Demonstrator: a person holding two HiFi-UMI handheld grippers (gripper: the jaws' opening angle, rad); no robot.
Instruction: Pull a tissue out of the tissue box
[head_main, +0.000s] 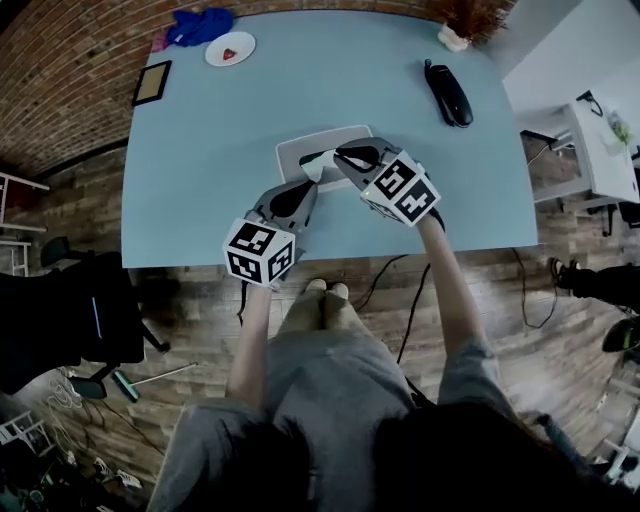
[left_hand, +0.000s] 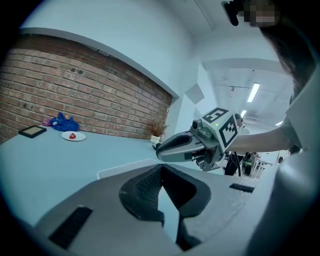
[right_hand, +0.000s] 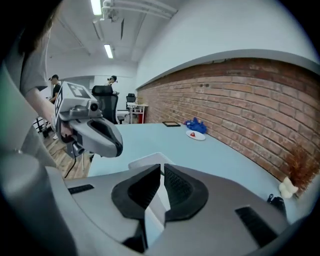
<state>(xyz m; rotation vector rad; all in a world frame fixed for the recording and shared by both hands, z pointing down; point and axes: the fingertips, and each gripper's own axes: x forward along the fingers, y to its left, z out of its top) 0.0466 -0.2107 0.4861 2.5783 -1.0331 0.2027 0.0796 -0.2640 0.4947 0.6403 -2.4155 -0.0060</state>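
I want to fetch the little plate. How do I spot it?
Find the big pale blue table by the brick wall and look at its far left corner. Beside a crumpled blue cloth and a dark frame lies the plate: the only round white thing, with something small and red on it.

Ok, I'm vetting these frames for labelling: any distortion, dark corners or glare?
Head view: sharp, evenly lit, the table edges bow outward. Left gripper view: fisheye, black corners, the ceiling light blown out. Right gripper view: same dark corners, the brick wall curves.
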